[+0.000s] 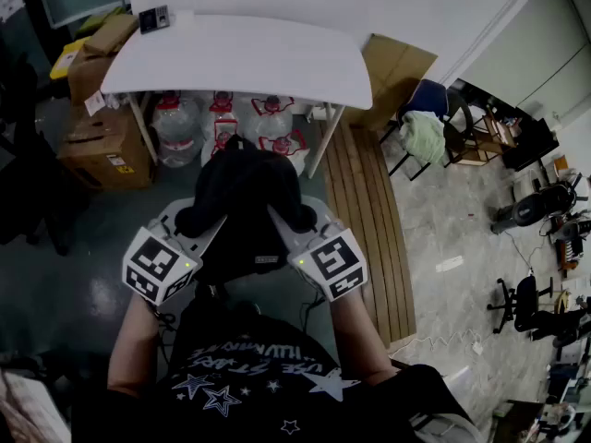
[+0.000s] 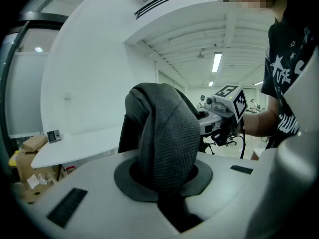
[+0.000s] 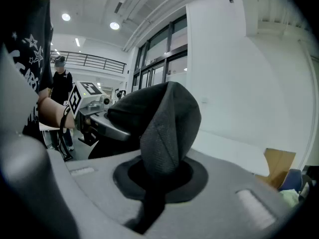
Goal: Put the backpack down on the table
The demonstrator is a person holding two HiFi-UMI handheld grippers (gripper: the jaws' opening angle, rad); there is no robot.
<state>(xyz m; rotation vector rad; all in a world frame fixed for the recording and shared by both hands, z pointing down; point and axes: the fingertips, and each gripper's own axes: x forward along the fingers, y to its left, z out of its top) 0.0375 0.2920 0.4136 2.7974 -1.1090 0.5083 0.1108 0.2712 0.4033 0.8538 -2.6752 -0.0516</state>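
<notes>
Backpack (image 1: 242, 192) clamped by left gripper (image 2: 167, 180), right gripper (image 3: 159, 176) fingers, fingertips buried under fabric

No wording can be read for certain. The person's black T-shirt (image 1: 249, 372) bears white stars and two rows of white lettering, upside down in the head view and too blurred to spell out. The left white cube (image 1: 159, 266) and the right white cube (image 1: 332, 264) show black-and-white square marker patterns without letters. The brown cardboard box (image 1: 102, 146) carries a small yellow sticker, illegible.
</notes>
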